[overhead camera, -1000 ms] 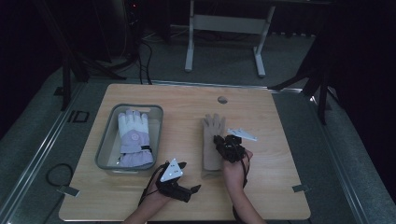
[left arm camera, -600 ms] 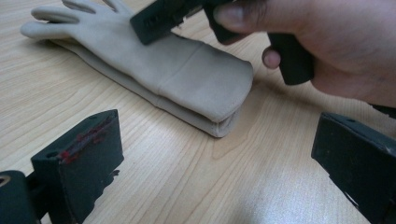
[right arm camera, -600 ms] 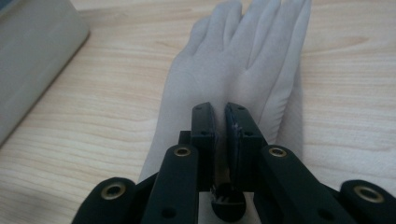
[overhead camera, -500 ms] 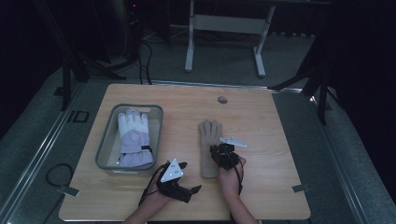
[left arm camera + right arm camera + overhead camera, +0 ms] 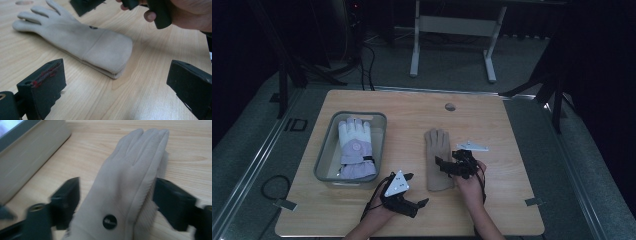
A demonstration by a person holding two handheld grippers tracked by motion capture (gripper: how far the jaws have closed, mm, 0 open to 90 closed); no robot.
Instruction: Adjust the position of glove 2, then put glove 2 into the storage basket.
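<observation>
- Beige glove lies flat on the table, fingers pointing away from the person, just right of the grey bin.
- Bin already holds one white-and-lilac glove; judged: that one is done, the beige one is likely left to move.
- Right hand-held gripper sits over the beige glove's wrist area; right gripper view shows jaws spread, one each side of the glove, not clamped yet. A dark round button shows near the cuff.
- Left hand-held gripper rests near the table's front edge, between bin and glove, jaws released, holding nothing; left gripper view looks at the glove's cuff.
- Judged stage: grasp about to close; lift and placing in the bin not yet done.
- Risk: soft fabric, may pinch one layer only.
</observation>
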